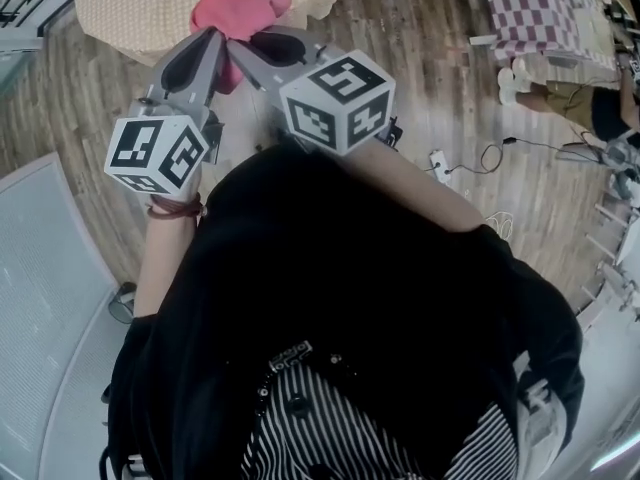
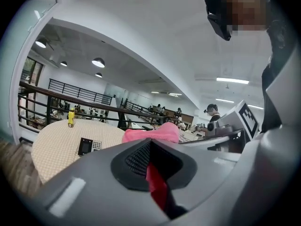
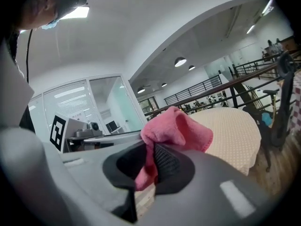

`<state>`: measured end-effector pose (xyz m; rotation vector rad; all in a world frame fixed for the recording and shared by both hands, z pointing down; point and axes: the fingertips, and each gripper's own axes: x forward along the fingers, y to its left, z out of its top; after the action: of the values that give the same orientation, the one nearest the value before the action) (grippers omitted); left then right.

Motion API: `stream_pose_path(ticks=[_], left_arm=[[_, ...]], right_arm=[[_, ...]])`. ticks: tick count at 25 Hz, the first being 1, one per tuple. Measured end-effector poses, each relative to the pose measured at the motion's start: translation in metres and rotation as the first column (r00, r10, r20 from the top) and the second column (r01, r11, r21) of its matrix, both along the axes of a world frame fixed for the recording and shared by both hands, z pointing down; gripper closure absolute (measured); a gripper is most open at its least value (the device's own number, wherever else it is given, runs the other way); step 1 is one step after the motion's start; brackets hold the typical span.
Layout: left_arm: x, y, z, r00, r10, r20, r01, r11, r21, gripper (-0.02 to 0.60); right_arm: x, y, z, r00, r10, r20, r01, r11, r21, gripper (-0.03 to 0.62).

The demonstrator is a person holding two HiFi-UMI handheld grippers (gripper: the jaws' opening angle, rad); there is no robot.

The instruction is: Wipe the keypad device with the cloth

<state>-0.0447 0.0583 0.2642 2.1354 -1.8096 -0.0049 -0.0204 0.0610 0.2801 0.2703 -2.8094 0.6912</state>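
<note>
So both grippers are on the pink cloth at the same time; the left gripper comes in from the left and the right gripper from the right, and they meet at the cloth, close in front of the person's black shirt. In the left gripper view the left gripper is clamped tight on a fold of cloth, a red strip squeezed between the ribbed pads, with the rest of the cloth bunched up just past the tips; same story in the right gripper view, where the right gripper is pinching the cloth and a big lump of it puffs out over the top.

The keypad device is lying flat on the round bench with the beige dotted cover, well apart from the cloth and not touched by either gripper; I only see it in the left gripper view. There's a small yellow thing standing near the far edge of the bench, can't tell what it is. The head view shows the bench at the top, wooden floor around it; a checkered cover sits off to the right.
</note>
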Motion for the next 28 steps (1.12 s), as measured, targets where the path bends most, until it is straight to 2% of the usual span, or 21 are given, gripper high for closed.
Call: stream_pose_path(ticks=[10,19,25,28], left_arm=[[-0.012,-0.074,0.008,0.999,-0.034,0.001,0.034,0.998,-0.047,0.577],[-0.022,-0.111,0.006,1.000,-0.028,-0.011,0.027,0.999,-0.040,0.577],[-0.028,-0.112,0.014,0.996,0.066,-0.067,-0.067,0.998,-0.015,0.577],[-0.018,-0.162,0.009,0.987,0.145,-0.071,-0.146,0.989,-0.003,0.577]], right_arm=[[-0.012,-0.074,0.007,0.999,-0.034,0.025,0.035,0.999,-0.035,0.546],[-0.022,-0.111,0.005,0.999,-0.033,0.030,0.034,0.999,-0.030,0.546],[-0.027,-0.108,0.011,0.999,0.034,-0.026,-0.034,0.999,0.003,0.546],[-0.018,-0.156,0.006,0.992,0.121,-0.023,-0.121,0.993,0.001,0.546]])
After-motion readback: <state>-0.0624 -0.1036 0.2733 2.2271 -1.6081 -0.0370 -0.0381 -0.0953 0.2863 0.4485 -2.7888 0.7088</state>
